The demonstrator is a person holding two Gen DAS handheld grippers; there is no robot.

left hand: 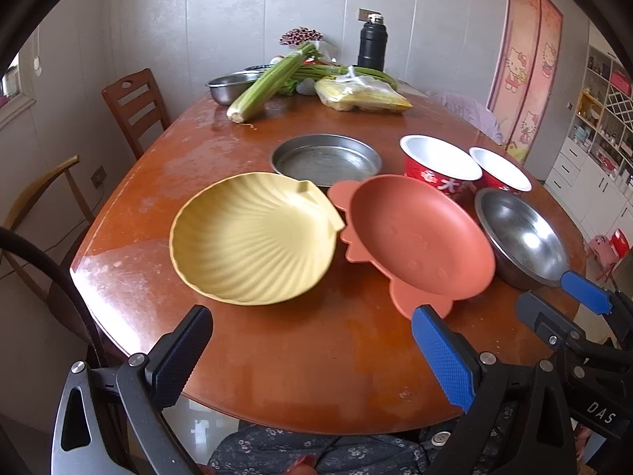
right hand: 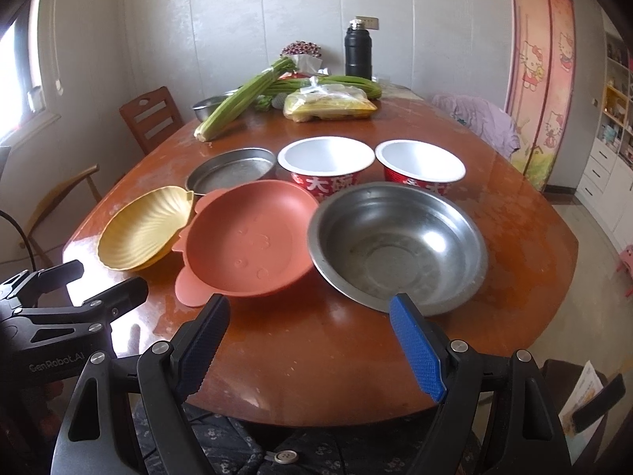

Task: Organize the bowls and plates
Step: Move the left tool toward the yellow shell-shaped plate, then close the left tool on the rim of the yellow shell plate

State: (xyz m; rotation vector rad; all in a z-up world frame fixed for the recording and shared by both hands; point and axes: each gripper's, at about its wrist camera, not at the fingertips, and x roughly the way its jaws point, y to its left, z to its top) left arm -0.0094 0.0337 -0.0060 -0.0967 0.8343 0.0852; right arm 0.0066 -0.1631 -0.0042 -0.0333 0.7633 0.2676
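**Dishes in a row at the near edge of the table, both tools idle**

The round reddish-brown wooden table (right hand: pixel 316 340) carried the dishes near its front edge. Farthest left lay the yellow shell-shaped plastic plate (right hand: pixel 144 227), with nothing in it. Just beside it, rims touching or overlapping, sat the terracotta-pink plastic plate with small ear-like tabs (right hand: pixel 249 241), also bare inside. To its right stood the wide stainless-steel bowl (right hand: pixel 397 245), with only dull marks on its bottom. Behind this front row, toward the table's middle, were a shallow round metal pan (right hand: pixel 231 170), then two red paper noodle bowls with white insides (right hand: pixel 326 164) (right hand: pixel 419 168), side by side and holding nothing visible.

At the far edge lay a small steel bowl (right hand: pixel 211 105), contents hidden, with a bundle of green celery stalks (right hand: pixel 241 101) propped across it, a clear bag of yellow food (right hand: pixel 330 107) and a black insulated flask (right hand: pixel 359 53).

The left gripper (left hand: pixel 312 360) hovered over the near edge in front of the yellow plate, its fingers spread wide and gripping nothing. The right gripper (right hand: pixel 314 346) hung over the same edge before the pink plate and steel bowl, likewise spread wide and holding nothing.
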